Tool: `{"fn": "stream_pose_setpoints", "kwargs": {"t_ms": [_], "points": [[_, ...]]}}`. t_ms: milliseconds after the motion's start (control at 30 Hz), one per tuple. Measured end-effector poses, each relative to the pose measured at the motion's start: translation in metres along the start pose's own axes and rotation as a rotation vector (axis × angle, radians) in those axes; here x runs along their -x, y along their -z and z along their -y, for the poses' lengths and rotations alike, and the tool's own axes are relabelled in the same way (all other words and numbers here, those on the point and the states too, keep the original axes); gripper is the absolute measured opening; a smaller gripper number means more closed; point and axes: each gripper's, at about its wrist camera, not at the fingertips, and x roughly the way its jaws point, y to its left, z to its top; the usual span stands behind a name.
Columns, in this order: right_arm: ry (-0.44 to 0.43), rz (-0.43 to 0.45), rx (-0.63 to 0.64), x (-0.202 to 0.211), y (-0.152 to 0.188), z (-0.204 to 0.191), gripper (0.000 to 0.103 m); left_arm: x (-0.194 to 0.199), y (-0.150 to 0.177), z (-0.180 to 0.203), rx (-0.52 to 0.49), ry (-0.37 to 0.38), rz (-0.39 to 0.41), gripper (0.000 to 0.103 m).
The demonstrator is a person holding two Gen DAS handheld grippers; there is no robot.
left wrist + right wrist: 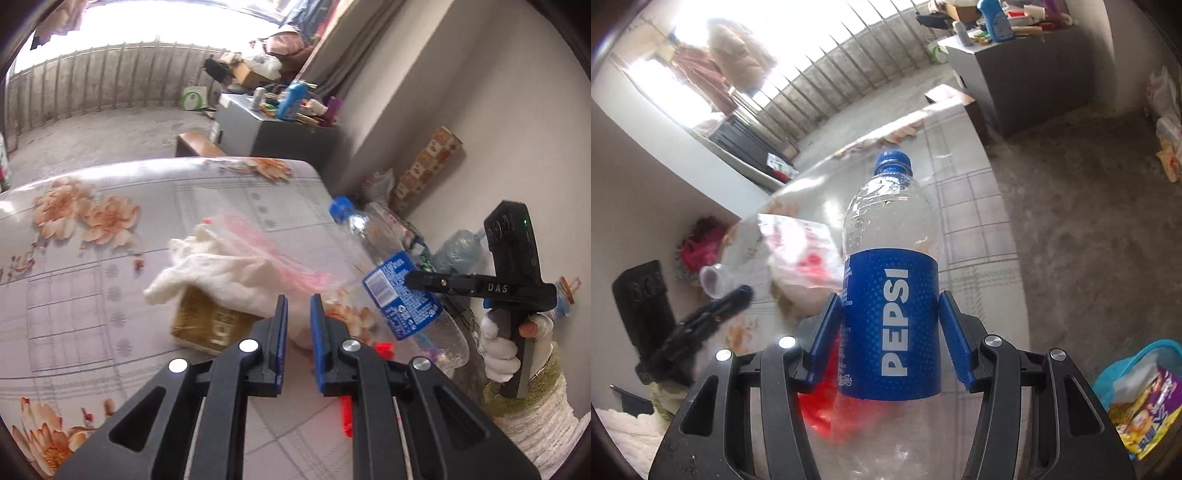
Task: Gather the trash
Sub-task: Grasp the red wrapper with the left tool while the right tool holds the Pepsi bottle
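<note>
Blue-padded left gripper point(298, 325) is hanging narrowly parted with nothing between its fingers, above my flowered table point(92, 258). Rightward, my right gripper point(889, 332) is clamping the empty Pepsi bottle point(892, 280) off the table, near the trash basket point(1167, 347).

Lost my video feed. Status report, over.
Right gripper shut on Pepsi bottle, lifted off table. Left gripper open, empty. White cloth, plastic bag and box on table.
</note>
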Motion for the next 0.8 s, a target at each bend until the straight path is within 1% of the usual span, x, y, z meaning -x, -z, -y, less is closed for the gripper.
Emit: {"fn": "stream_pose_setpoints", "kwargs": {"t_ms": [67,100,133,167,233,300,333,367,433,500,667,733,800], "points": [[-0.045,-0.002,0.021,-0.010,-0.005,-0.003,0.050,-0.001,-0.005,-0.023,0.024,-0.084,0.014,0.016],[-0.054,-0.006,0.026,-0.016,-0.008,-0.009,0.050,-0.004,-0.007,-0.033,0.037,-0.105,0.017,0.018],[-0.050,-0.008,0.043,-0.017,-0.013,-0.009,0.050,-0.009,-0.010,-0.045,0.051,-0.128,0.011,0.018],[-0.046,-0.008,0.066,-0.023,-0.016,-0.017,0.050,-0.014,-0.012,-0.055,0.061,-0.146,-0.001,0.018],[-0.065,-0.023,0.098,-0.034,-0.020,-0.027,0.051,-0.027,-0.012,-0.073,0.091,-0.134,-0.038,0.018],[-0.087,-0.043,0.135,-0.044,-0.021,-0.046,0.051,-0.039,-0.012,-0.085,0.134,-0.087,-0.074,0.018],[-0.087,-0.051,0.162,-0.048,-0.020,-0.055,0.051,-0.042,-0.011,-0.089,0.150,-0.073,-0.083,0.018],[-0.078,-0.055,0.189,-0.051,-0.017,-0.065,0.051,-0.040,-0.009,-0.091,0.157,-0.060,-0.073,0.018],[-0.051,-0.057,0.227,-0.054,-0.013,-0.077,0.051,-0.034,-0.005,-0.093,0.159,-0.044,-0.074,0.018],[-0.047,-0.065,0.253,-0.058,-0.008,-0.086,0.051,-0.026,0.003,-0.096,0.165,-0.031,-0.080,0.018],[-0.103,-0.102,0.249,-0.058,0.014,-0.098,0.051,0.000,0.026,-0.107,0.179,-0.014,-0.094,0.018],[-0.117,-0.117,0.257,-0.051,0.032,-0.103,0.051,0.016,0.039,-0.112,0.184,-0.015,-0.100,0.018],[-0.133,-0.130,0.264,-0.046,0.049,-0.117,0.051,0.031,0.053,-0.115,0.193,-0.022,-0.104,0.018]]}}
